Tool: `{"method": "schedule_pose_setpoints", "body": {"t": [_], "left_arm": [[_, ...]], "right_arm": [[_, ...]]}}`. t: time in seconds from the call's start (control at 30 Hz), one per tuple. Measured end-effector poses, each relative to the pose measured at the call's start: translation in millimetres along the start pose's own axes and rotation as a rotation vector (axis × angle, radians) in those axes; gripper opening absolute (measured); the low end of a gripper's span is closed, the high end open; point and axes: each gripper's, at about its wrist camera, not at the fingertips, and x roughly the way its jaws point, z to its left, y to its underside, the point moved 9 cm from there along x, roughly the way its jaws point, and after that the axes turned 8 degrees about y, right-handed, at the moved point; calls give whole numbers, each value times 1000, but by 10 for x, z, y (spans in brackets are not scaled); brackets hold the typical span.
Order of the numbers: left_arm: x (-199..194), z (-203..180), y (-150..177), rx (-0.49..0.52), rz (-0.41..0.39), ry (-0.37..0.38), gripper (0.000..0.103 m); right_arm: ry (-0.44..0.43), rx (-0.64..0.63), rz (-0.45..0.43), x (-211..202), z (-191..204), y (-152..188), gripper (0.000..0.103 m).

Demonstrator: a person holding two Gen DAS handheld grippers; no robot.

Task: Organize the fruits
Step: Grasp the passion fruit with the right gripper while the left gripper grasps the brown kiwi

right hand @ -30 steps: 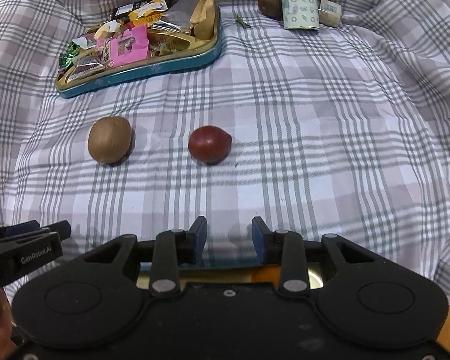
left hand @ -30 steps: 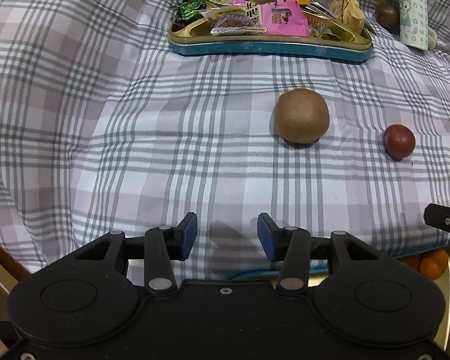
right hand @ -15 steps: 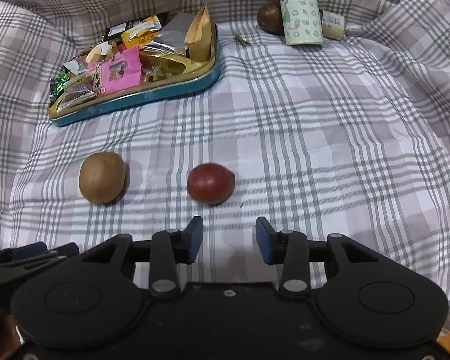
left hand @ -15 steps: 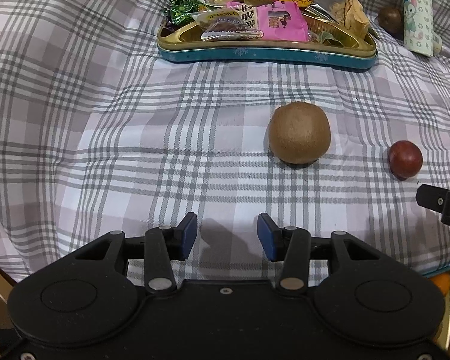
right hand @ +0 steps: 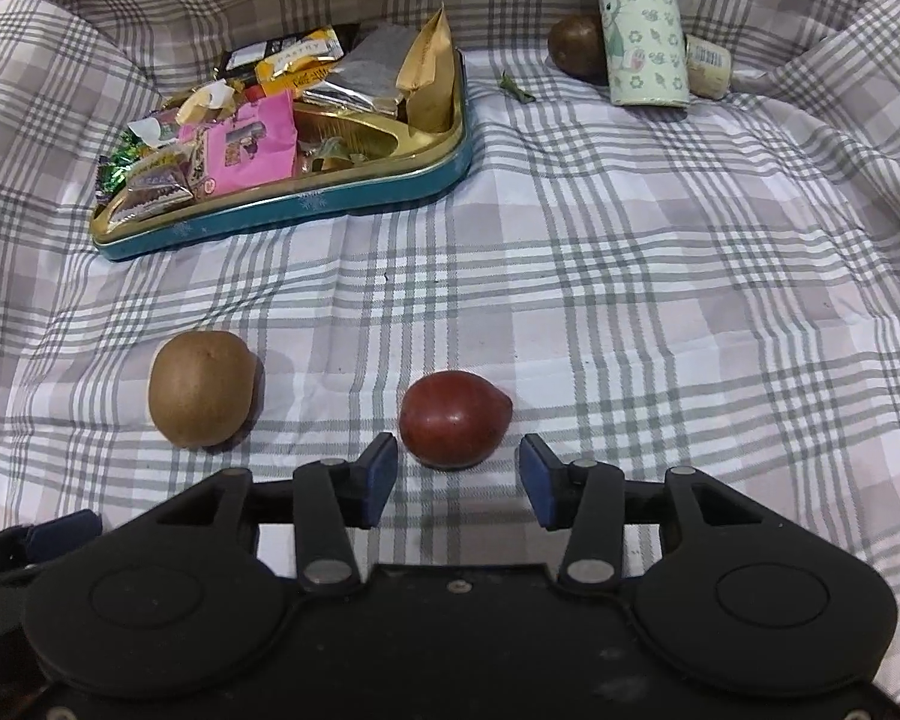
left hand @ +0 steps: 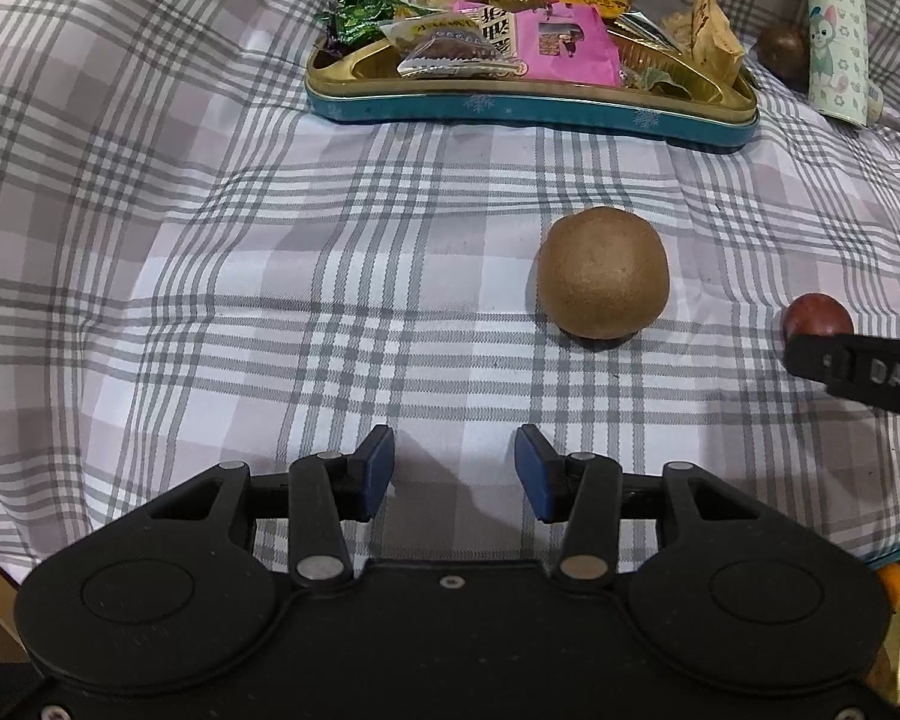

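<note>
**Right jaws framing the red fruit, nothing held yet**

Your right hand-held gripper (right hand: 457, 468) is spread wide and empty, with the red fruit (right hand: 453, 417) just ahead of its pads and not yet between them. Your left hand-held gripper (left hand: 453, 474) is also wide and empty, short of the brown kiwi (left hand: 603, 273), which lies just left of the red fruit. Push forward off-centre and a pad could nudge the round fruit away over the soft plaid cloth (right hand: 630, 276); a fold might also snag. Right of the red fruit the cloth is open; the snack tin (right hand: 306, 210) sits well beyond. Something orange (left hand: 891, 585) shows near you, possibly more fruit.
</note>
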Motion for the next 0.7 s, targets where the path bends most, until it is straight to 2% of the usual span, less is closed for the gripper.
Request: {"method": "schedule_pose_setpoints", "body": {"t": [0.17,0.33,0.5,0.7], "left_arm": [[-3,1,-12,8,-7,-2,55],[-14,-17,-12,20,-17,-6,55],[-46,-24,-10,20,-26,9,54],[-161,-95,-59,47,-77,31,54]], "right_arm": [[6,7,17,124,35,-29,48],[32,-15,-14,148,63,-70,49],[31,-27,-30,110,36,-43,42],[29,-13,-42,35,-82,-4,41]]}}
